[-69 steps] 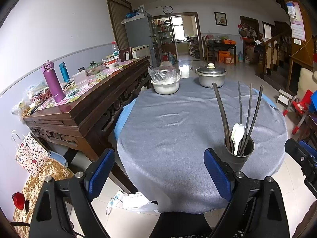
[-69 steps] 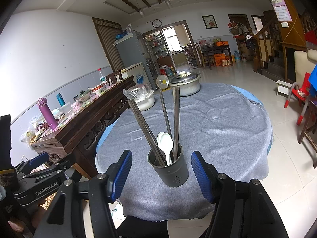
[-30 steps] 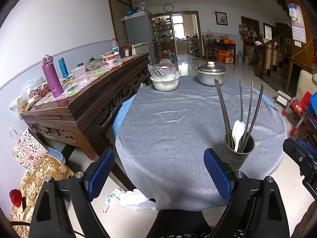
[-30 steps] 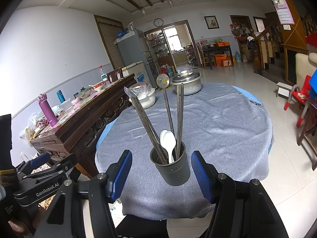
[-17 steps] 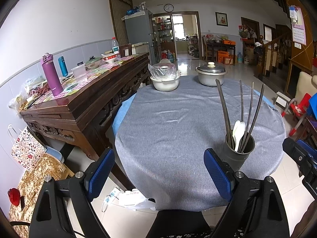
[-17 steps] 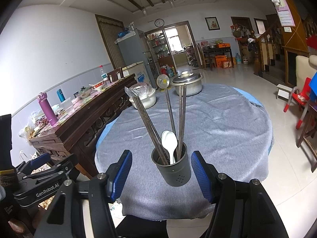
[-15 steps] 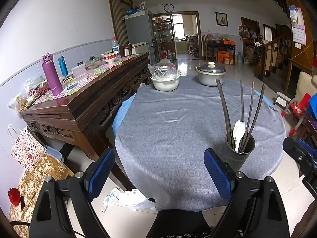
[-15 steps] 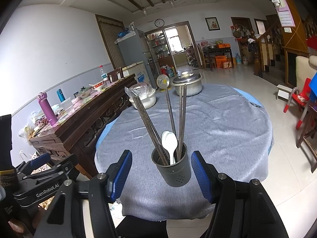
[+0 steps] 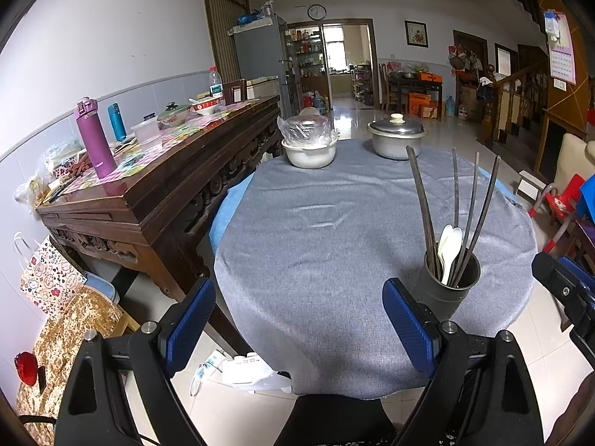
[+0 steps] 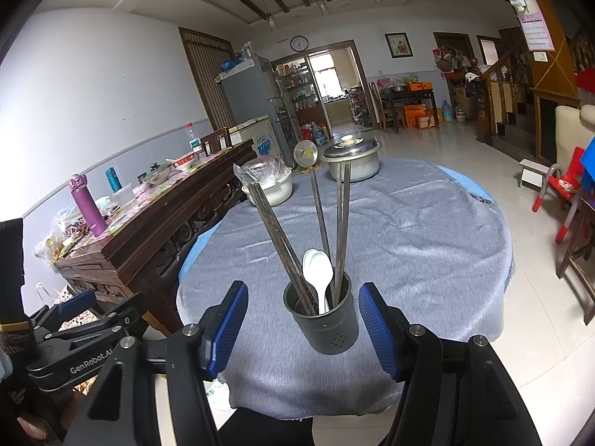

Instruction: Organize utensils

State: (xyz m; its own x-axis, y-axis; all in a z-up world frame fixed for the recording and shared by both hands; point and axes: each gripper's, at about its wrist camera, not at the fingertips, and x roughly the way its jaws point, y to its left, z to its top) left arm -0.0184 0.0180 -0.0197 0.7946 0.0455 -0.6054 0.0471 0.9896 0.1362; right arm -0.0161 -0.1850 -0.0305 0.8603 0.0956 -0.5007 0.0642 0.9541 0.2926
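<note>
Grey-clothed table bears utensil holder; right tool open around it

utensils in holder, on table

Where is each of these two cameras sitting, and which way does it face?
Left wrist: on the left gripper, facing across the grey table; its open blue fingers show.
Right wrist: on the right gripper, facing the utensil cup, which stands between its open fingers, untouched.
Shared: cup, table, lidded pot, covered bowl.

Utensil holder slightly nearer right fingers.
</note>
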